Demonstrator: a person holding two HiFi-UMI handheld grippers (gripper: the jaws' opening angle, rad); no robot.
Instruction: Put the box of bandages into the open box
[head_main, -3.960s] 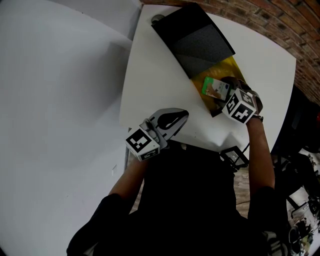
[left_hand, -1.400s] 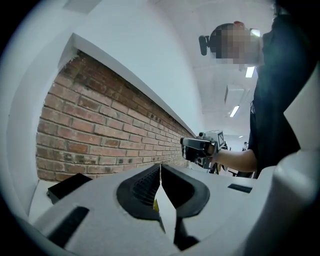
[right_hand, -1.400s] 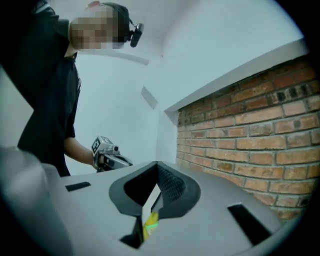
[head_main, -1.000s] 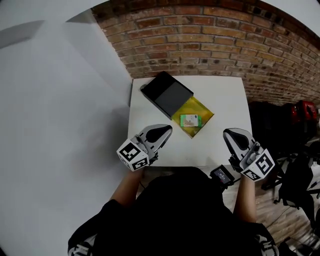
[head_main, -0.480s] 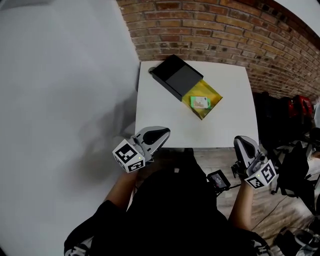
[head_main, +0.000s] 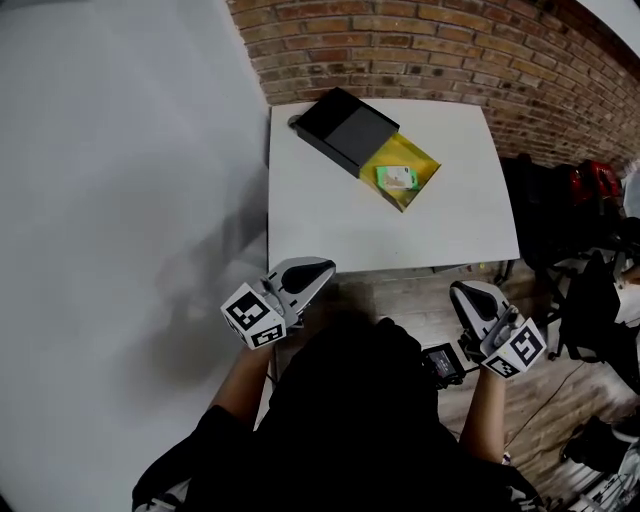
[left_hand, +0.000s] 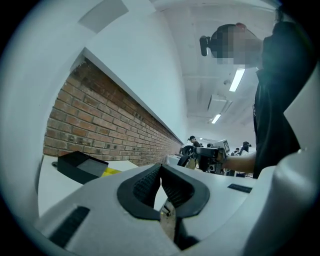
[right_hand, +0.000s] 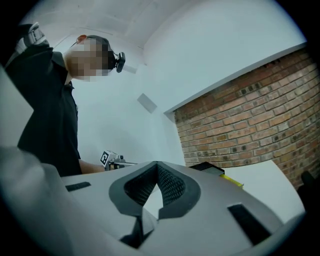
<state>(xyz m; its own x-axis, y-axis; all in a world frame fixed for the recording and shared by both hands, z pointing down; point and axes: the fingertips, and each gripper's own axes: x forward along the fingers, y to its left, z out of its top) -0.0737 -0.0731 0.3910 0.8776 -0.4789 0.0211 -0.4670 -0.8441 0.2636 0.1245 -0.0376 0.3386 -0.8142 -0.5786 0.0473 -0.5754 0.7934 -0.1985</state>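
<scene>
The green box of bandages (head_main: 397, 178) lies inside the yellow open box (head_main: 422, 165), which sticks out of a black sleeve (head_main: 344, 129) on the white table (head_main: 330, 225). Both grippers hang off the table, before its near edge and close to the person's body. My left gripper (head_main: 322, 268) is shut and empty; its pads meet at the tips (left_hand: 160, 167). My right gripper (head_main: 460, 291) is also shut with nothing in it (right_hand: 157, 165). The black sleeve (left_hand: 80, 165) and a strip of the yellow box (left_hand: 111, 171) show low at the left of the left gripper view.
A brick wall (head_main: 420, 50) runs behind the table and a white wall (head_main: 110, 180) stands at the left. Dark bags and gear (head_main: 585, 220) crowd the wooden floor (head_main: 420, 300) at the right. A small black device (head_main: 441, 362) hangs near the right hand.
Both grippers have drawn back from the table toward the person. Four seconds ago the right gripper was at the bandage box in the yellow box; now it is far from it.
</scene>
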